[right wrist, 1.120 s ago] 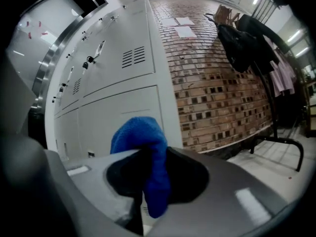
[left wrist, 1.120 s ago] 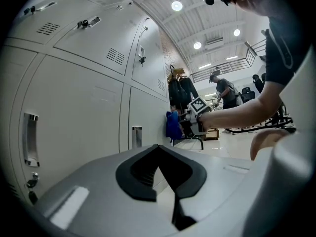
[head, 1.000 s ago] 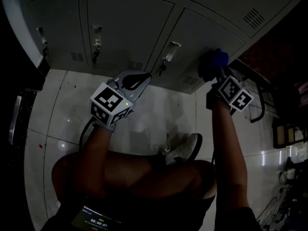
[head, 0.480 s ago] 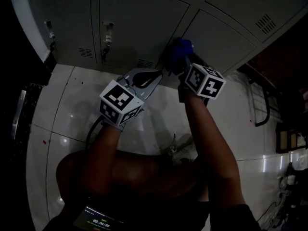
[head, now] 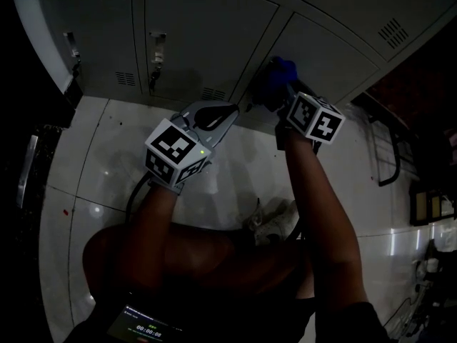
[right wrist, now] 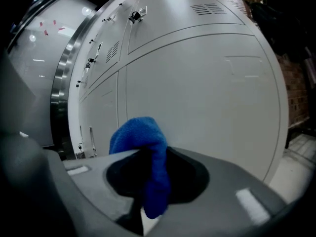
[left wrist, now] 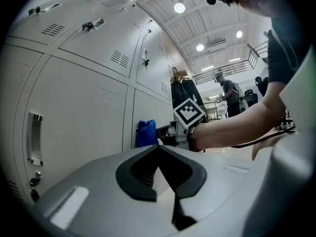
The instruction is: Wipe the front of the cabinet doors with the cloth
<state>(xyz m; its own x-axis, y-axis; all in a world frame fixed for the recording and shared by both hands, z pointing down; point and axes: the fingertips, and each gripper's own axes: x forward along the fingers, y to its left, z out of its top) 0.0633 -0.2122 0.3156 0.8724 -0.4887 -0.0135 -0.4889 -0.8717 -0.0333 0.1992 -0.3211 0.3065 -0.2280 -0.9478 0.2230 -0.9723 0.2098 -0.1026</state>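
Observation:
A blue cloth (head: 275, 77) (right wrist: 148, 157) (left wrist: 146, 132) is pinched in my right gripper (head: 280, 91) (right wrist: 150, 181), whose jaws are shut on it. The cloth's bunched end presses against the front of a grey cabinet door (head: 321, 56) (right wrist: 197, 93) low on the bank of lockers. My left gripper (head: 208, 116) (left wrist: 165, 174) hangs in front of the neighbouring door (head: 193, 34), shut with nothing between its jaws, not touching the cabinet.
Latch handles (head: 156, 45) and vent slots (head: 394, 31) sit on the doors. White tiled floor (head: 93, 163) lies below. A shoe (head: 275, 216) and the person's legs are under the arms. Metal railing (head: 389, 148) stands at right.
The right gripper swept the cloth leftward along the doors from one second ago, then shifted slightly back right. The left gripper stayed nearly still.

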